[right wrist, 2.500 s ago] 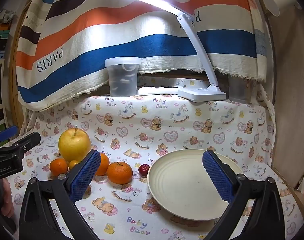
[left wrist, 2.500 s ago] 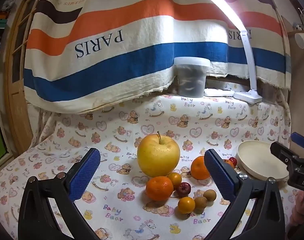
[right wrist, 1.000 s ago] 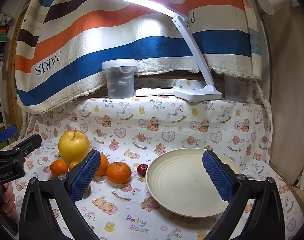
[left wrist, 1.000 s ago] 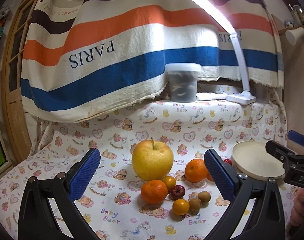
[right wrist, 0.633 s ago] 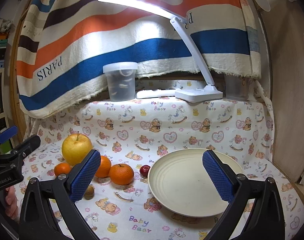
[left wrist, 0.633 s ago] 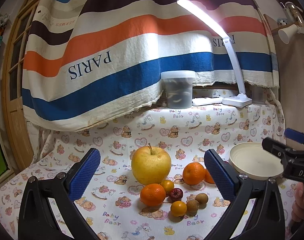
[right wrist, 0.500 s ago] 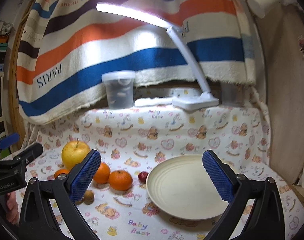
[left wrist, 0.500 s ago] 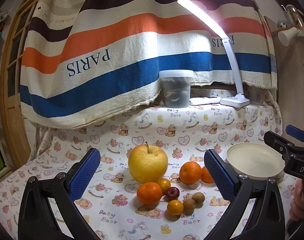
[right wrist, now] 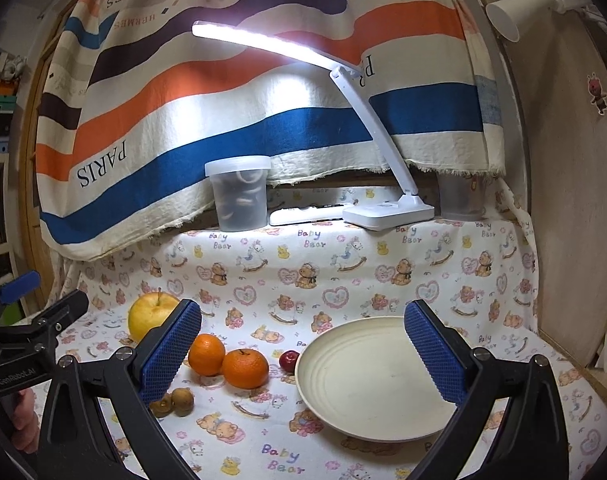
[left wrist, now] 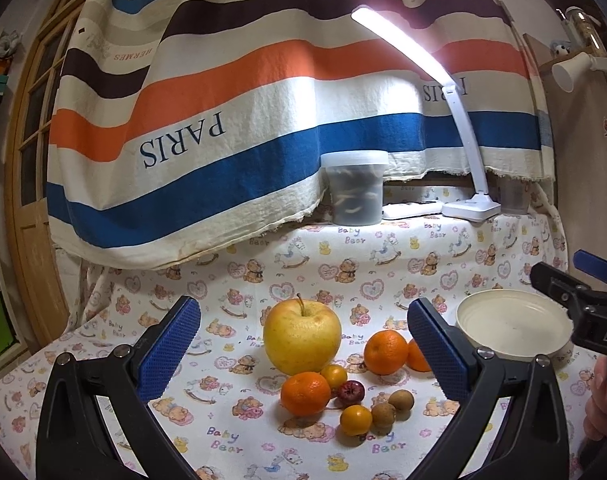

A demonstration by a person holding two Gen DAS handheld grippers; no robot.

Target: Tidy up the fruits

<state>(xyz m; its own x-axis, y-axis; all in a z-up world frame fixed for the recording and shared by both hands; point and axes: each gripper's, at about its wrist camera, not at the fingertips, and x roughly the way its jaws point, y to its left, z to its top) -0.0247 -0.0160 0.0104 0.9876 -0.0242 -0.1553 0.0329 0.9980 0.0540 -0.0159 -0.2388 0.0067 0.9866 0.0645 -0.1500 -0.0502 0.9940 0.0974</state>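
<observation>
Nothing picked yet: your left tool hangs wide open and empty above the fruit pile, and your right tool hangs just as wide and empty over the cream plate. By my read you're at the very start, choosing a first fruit.

The pile sits on the table left of the plate: the big yellow apple at the back, an orange in front of it, two more oranges toward the plate, and a small red fruit just beside the plate rim.

The little ones, a yellow fruit, a dark red one and two brown ones, sit tightly packed, so I'd go for the apple or an outer orange first; closing on the middle could scatter the rest.

At the back, the lamp and lidded tub stand well apart from your path.
</observation>
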